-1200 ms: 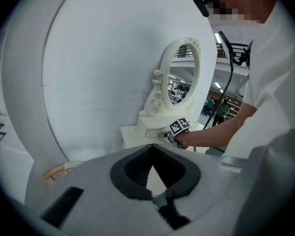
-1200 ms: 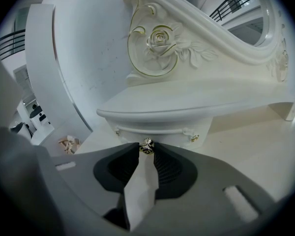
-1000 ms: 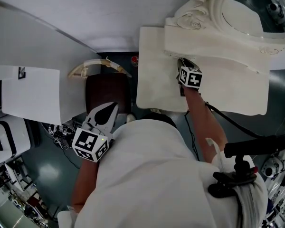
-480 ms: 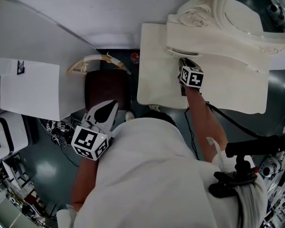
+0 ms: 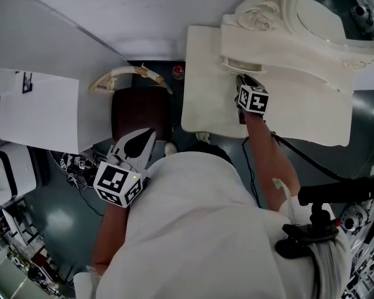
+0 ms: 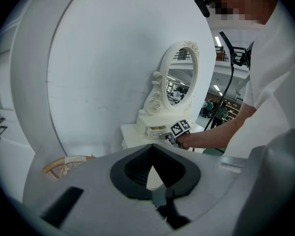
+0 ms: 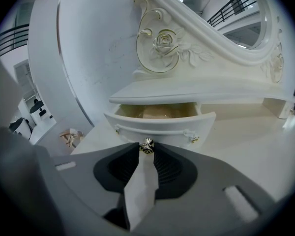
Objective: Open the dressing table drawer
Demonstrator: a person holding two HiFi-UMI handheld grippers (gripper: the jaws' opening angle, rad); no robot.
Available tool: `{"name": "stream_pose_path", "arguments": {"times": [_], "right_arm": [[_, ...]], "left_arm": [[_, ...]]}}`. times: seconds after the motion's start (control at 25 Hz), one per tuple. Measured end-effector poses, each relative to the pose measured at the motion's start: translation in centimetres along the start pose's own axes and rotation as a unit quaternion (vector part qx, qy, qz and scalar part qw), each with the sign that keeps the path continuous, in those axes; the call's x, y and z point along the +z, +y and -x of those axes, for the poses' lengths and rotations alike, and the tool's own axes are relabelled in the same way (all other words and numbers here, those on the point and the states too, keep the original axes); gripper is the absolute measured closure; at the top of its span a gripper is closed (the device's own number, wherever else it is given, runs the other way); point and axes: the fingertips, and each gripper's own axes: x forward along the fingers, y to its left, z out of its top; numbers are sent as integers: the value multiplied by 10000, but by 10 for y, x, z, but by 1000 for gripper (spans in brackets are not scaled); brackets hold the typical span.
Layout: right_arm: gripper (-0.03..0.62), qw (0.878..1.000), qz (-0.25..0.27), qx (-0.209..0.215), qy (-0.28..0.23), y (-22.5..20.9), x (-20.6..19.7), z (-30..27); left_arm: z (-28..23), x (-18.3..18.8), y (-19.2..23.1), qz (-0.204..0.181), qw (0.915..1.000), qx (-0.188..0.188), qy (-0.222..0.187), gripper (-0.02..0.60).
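Observation:
The white carved dressing table [image 5: 206, 104] with an oval mirror [image 5: 336, 11] stands against the wall. Its small drawer [image 7: 160, 122] is pulled partly out, and its pale inside shows. My right gripper [image 7: 146, 149] is shut on the drawer's small metal knob [image 7: 146, 146]. In the head view the right gripper [image 5: 240, 80] sits just in front of the drawer [image 5: 242, 63]. My left gripper [image 5: 148, 134] hangs off to the left by the person's body, its jaw tips together and nothing between them. The left gripper view shows the drawer [image 6: 155, 130] far off beyond the left gripper [image 6: 151, 146].
A dark brown stool [image 5: 140, 114] stands left of the table, with a curved wicker piece [image 5: 121, 80] behind it. A white panel [image 5: 43, 114] lies further left. A black cable [image 5: 299, 154] runs along the right arm. A curved white wall backs the table.
The drawer has come out a little further, with the right gripper on its knob drawing back toward the person. The left gripper stays beside the body.

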Motion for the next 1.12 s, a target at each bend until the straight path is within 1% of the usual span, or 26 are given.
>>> {"name": "stream_pose_path", "arguments": {"times": [1.12], "right_arm": [[499,10000,20,-37,56,-7,-12,2]], "left_arm": [[2,-5,0,-6,10000,-8,70,580]]}}
